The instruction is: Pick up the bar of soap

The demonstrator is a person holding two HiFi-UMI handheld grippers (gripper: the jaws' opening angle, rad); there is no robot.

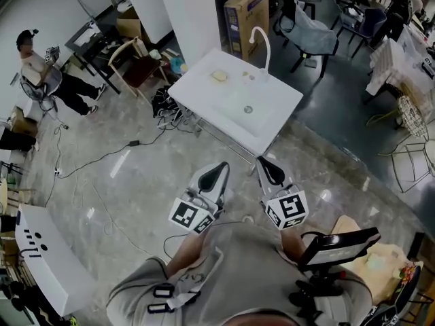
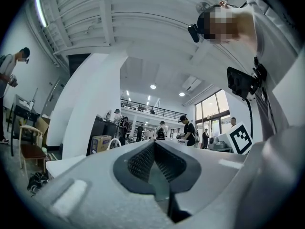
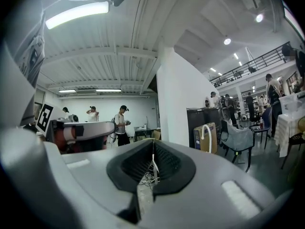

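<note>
A pale yellow bar of soap point(image 1: 219, 76) lies on the back left of a white sink table point(image 1: 268, 138), left of the white curved faucet point(image 1: 262, 43). Both grippers hang over the floor, short of the table's near edge and well apart from the soap. My left gripper point(image 1: 223, 166) points toward the table, its jaws together with nothing between them point(image 2: 154, 144). My right gripper point(image 1: 262, 161) sits beside it, closer to the table's near corner, also shut and empty point(image 3: 153, 142). The soap does not show in either gripper view.
The basin with its drain point(image 1: 248, 109) takes up the table's middle. A tangle of cables point(image 1: 166, 107) lies on the floor at the table's left. A cardboard box point(image 1: 246, 15) and chairs point(image 1: 136, 63) point(image 1: 309, 29) stand behind it. A person point(image 1: 41, 70) stands far left.
</note>
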